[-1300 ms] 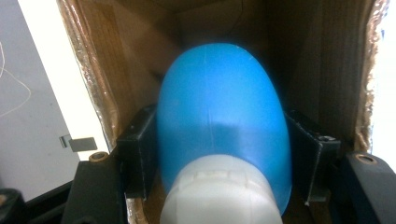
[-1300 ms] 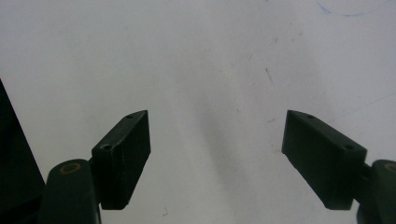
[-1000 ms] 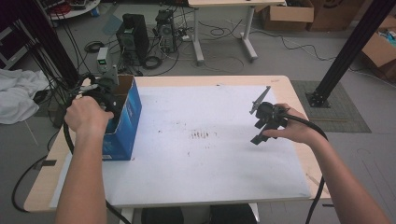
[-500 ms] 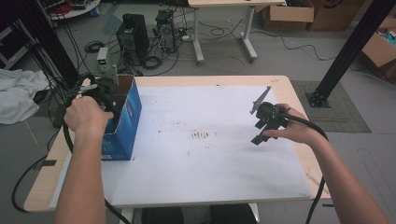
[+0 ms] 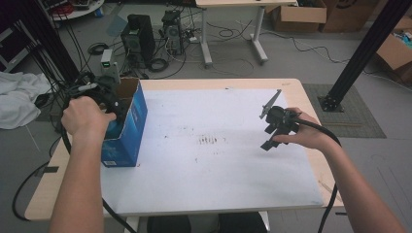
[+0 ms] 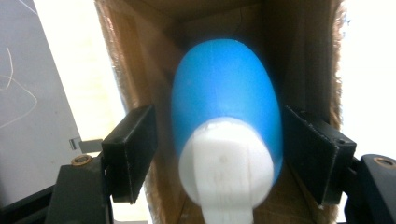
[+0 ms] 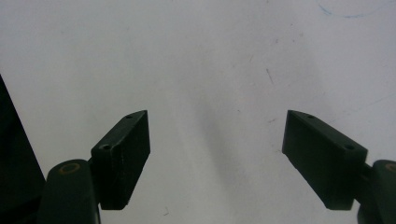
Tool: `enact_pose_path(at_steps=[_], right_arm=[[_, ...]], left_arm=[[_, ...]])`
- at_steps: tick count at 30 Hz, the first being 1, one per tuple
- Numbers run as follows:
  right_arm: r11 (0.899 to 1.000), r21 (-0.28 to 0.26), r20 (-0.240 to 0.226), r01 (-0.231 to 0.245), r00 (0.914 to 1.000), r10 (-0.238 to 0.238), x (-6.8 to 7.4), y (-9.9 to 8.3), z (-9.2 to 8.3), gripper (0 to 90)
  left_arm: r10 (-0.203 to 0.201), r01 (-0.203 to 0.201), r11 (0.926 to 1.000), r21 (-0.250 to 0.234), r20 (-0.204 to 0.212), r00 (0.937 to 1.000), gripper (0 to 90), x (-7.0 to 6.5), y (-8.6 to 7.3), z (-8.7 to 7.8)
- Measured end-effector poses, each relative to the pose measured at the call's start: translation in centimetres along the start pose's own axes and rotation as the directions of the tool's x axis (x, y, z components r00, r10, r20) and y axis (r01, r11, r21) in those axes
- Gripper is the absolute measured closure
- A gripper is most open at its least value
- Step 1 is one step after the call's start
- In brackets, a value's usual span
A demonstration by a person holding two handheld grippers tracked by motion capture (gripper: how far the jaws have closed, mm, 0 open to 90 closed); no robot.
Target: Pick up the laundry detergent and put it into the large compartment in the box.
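The blue bottle with a white cap (image 6: 226, 121) sits between the pads of the left tongs (image 6: 219, 154), down inside the open cardboard box (image 5: 127, 124) with blue printed sides at the left edge of the desk (image 5: 301, 87). In the left gripper view there is a sliver of gap on each side of the bottle, so the pads do not press on it; the jaws have just been opening, and the bottle looks let go, resting in the box.

It looks like smooth, rounded plastic, probably light, stiff enough for a firm squeeze but slippery where the body curves. The best hold would be across the widest part of the blue body, pads flat on opposite sides; the white cap is narrower and may twist or slide.

The right tongs (image 7: 217, 158) stand wide with nothing between them, over the bare white sheet (image 5: 218, 165) at the right side of the desk.

Compared with a second ago, the high view is nearly the same: both hands sit where they were, the left hand (image 5: 82, 115) at the box mouth, the right hand (image 5: 303, 136) idle
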State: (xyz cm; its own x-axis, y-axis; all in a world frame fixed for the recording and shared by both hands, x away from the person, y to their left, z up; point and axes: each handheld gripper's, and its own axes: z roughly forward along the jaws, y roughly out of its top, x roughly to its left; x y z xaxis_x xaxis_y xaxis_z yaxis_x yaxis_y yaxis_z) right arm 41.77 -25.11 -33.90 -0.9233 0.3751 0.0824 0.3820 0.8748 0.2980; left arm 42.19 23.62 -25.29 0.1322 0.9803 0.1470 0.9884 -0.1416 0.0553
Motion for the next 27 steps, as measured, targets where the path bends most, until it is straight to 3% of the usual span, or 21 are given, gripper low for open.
enact_pose_path(at_steps=[9, 16, 23, 25, 26, 27], right_arm=[[1.0, -0.001, 0.0, -0.004, 1.0, 0.004, 0.2, 0.1, -0.1, 23.3], [1.0, -0.006, 0.001, -0.016, 0.9999, 0.016, 0.4, 0.1, -0.4, 22.6], [0.999, -0.016, 0.009, -0.028, 0.9996, 0.028, 1.0, 0.3, -1.2, 22.3], [0.999, -0.021, 0.013, -0.029, 0.9995, 0.029, 1.2, 0.3, -1.6, 22.1], [0.999, -0.025, 0.013, -0.029, 0.9995, 0.03, 1.2, 0.3, -1.7, 22.1], [0.999, -0.026, 0.014, -0.032, 0.9994, 0.032, 1.3, 0.3, -1.7, 22.1]], left_arm=[[0.008, -0.009, 0.9987, -0.051, -0.005, 1.0, 25.5, -0.1, -0.6, -2.0], [0.043, -0.043, 0.9946, -0.094, 0.006, 0.999, 20.4, -0.7, -1.1, -3.6], [0.122, -0.118, 0.9814, -0.151, 0.015, 0.9925, 18.7, -2.8, -1.1, -5.1], [0.16, -0.155, 0.9737, -0.167, 0.015, 0.987, 16.8, -4.2, -1.0, -5.3], [0.16, -0.155, 0.9737, -0.167, 0.015, 0.987, 16.1, -4.2, -1.0, -5.3], [0.189, -0.183, 0.9671, -0.176, 0.017, 0.9818, 16.0, -5.3, -0.9, -5.4]])
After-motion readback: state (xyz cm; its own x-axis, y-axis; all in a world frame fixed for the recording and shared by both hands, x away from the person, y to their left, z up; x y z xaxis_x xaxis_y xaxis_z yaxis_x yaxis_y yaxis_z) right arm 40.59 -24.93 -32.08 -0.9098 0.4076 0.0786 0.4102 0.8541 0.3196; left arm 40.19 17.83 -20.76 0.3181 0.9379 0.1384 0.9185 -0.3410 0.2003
